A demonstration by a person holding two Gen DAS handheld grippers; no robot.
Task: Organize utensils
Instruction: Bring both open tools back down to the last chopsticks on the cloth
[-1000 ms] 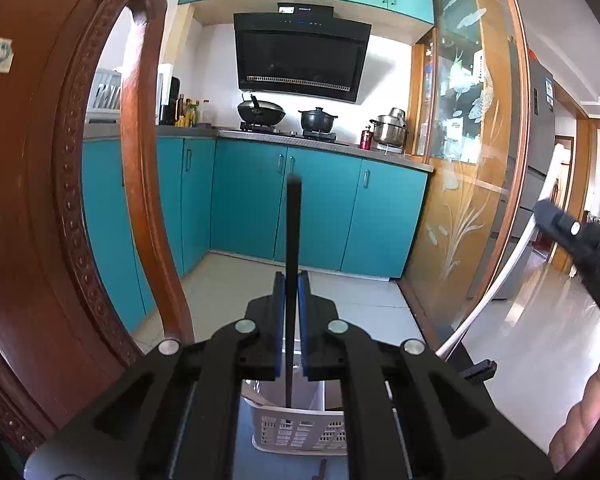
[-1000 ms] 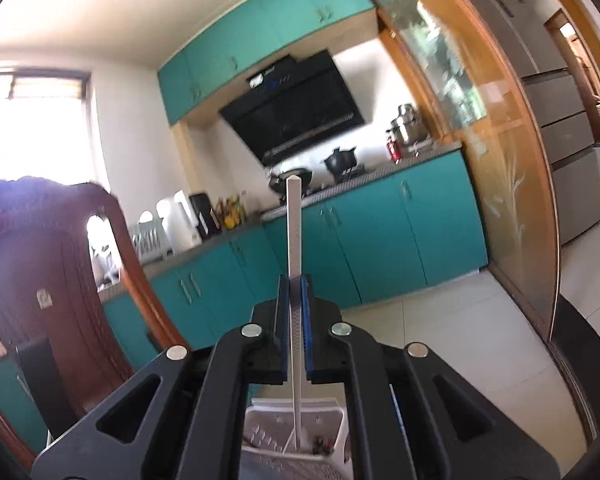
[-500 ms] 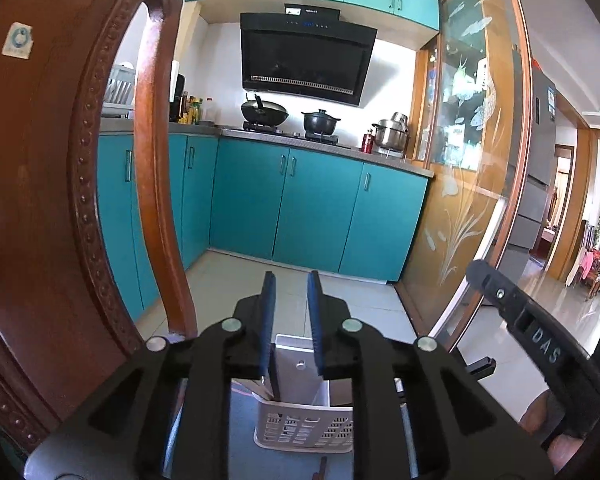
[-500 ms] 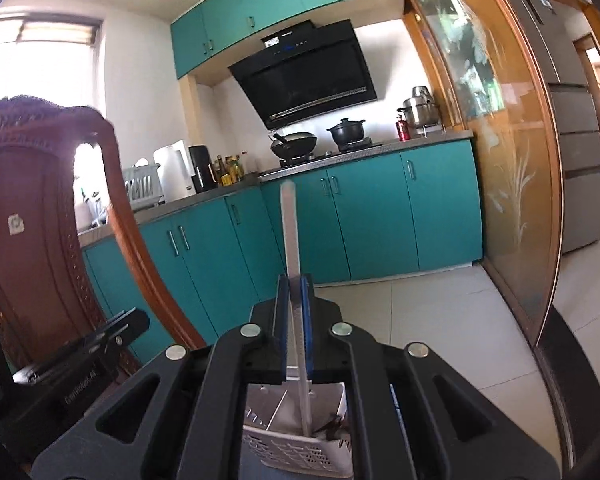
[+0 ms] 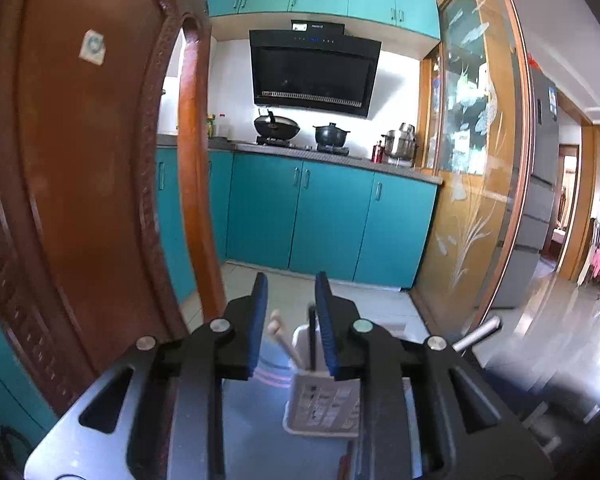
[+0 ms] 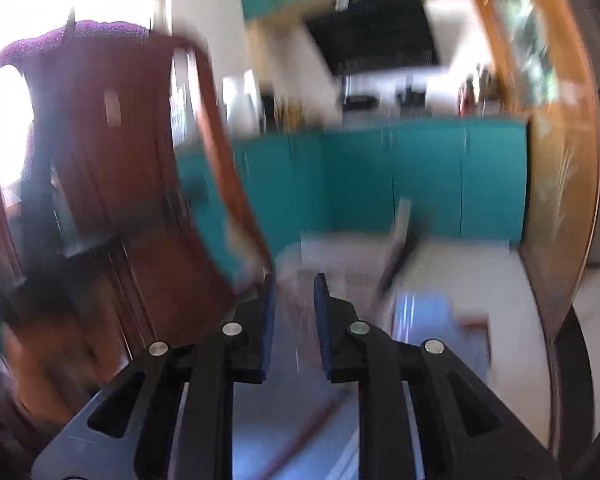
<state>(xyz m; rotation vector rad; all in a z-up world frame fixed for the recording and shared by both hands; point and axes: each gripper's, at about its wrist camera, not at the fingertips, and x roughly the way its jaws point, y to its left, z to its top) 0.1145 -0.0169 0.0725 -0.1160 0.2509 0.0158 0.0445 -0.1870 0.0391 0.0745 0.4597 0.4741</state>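
Both grippers, left (image 5: pixel 291 322) and blurry right (image 6: pixel 294 320), fingers apparently spread, empty.

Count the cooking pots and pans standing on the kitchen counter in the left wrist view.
3: a black wok at left, a black lidded pot in the middle, a steel pot at right. Others may be hidden behind the chair.

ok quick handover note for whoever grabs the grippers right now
Left gripper: open, holding nothing, raised behind the white utensil basket.
Right gripper: open, holding nothing; its view is badly motion-blurred.
Basket holds a dark-handled utensil upright, pale chopsticks leaning left and a metal handle sticking out right.
Left to do: a reddish stick seems to lie on the table; the blur hides anything else.
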